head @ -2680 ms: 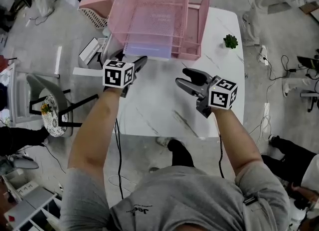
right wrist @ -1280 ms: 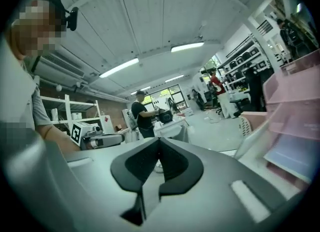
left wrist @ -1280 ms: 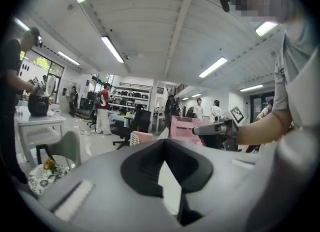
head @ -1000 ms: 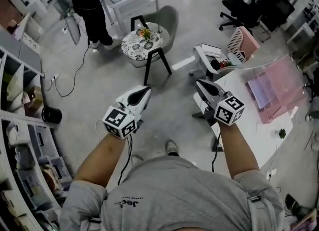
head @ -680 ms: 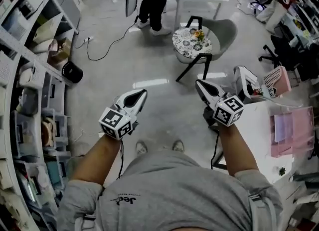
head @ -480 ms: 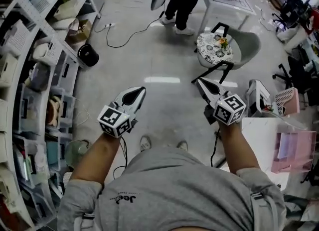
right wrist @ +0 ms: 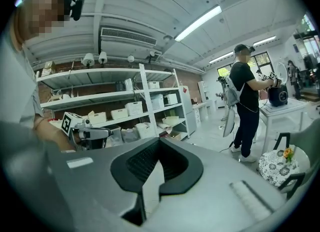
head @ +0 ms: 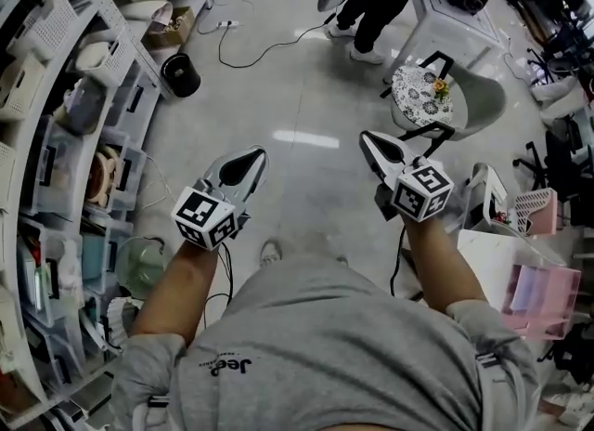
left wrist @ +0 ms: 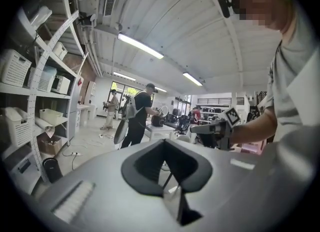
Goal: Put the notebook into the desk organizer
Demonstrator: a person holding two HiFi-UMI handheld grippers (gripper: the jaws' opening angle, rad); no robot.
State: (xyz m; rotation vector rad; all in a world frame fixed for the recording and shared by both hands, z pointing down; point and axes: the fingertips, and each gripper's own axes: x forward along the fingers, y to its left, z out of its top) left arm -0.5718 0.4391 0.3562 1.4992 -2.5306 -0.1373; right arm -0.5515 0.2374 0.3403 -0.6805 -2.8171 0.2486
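Left gripper (head: 244, 163) and right gripper (head: 375, 145), both closed and empty, hang over the floor (head: 297, 95); the notebook, likely light and bendable, suits a spine-edge pinch.

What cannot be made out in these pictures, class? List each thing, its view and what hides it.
- Pink desk organizer, head view: too small, near the right edge, to tell what lies in it.
- Notebook: no view shows it for certain.
- White table, head view: partly hidden behind the person's right arm.
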